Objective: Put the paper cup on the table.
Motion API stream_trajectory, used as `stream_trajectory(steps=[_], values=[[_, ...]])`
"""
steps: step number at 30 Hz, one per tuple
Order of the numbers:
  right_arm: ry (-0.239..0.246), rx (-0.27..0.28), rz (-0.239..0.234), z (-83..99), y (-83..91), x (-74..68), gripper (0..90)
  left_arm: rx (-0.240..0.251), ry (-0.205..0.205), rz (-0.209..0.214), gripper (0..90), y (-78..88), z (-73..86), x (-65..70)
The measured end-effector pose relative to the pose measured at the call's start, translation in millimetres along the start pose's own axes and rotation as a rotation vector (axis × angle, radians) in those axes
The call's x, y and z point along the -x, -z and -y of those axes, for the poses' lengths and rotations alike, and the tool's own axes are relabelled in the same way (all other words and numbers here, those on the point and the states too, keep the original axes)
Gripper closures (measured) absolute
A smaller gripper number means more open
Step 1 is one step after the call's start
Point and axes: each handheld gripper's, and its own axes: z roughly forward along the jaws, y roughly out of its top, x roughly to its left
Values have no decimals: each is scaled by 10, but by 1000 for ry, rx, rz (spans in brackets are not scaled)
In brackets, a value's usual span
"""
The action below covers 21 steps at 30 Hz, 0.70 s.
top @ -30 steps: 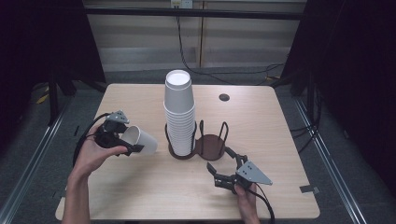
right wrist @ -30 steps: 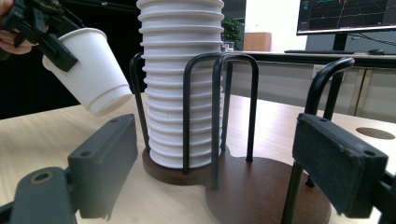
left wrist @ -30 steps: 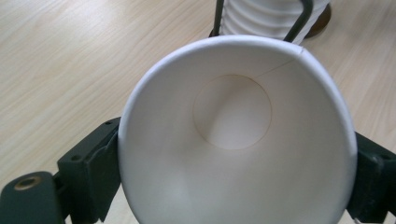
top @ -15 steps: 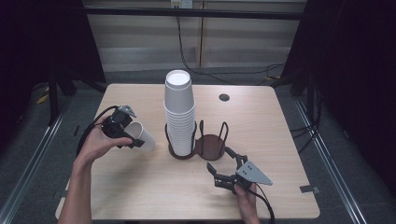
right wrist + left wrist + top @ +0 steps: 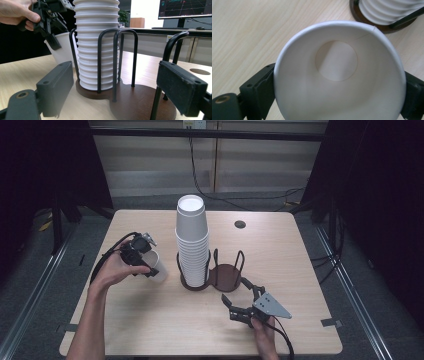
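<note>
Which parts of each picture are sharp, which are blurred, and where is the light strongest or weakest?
High view: the table is evenly lit, its surroundings dark. Left gripper view: the paper cup looks soft and close, the wood grain beyond it sharper. Right gripper view: the stack of cups and wire holder are sharp, the right gripper blurred at its near edges, the background window glaring.

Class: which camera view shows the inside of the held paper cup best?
The left gripper view: it looks straight into the paper cup, down to its round bottom. The high view shows its outside in the left gripper; the right gripper view shows its side wall beside the cup stack.
</note>
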Motion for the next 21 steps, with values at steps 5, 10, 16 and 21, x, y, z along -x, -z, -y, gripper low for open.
stream_trajectory(steps=[5,10,16,21], values=[[1,1,5,0,1,-1,135,30,16,-6,62,-55,-64,23],[0,0,6,0,1,-1,135,31,6,-2,57,-92,-68,39],[1,1,7,0,1,-1,135,60,11,13,52,-153,-33,45],[0,0,7,0,1,-1,136,54,-13,14,50,-203,-8,42]])
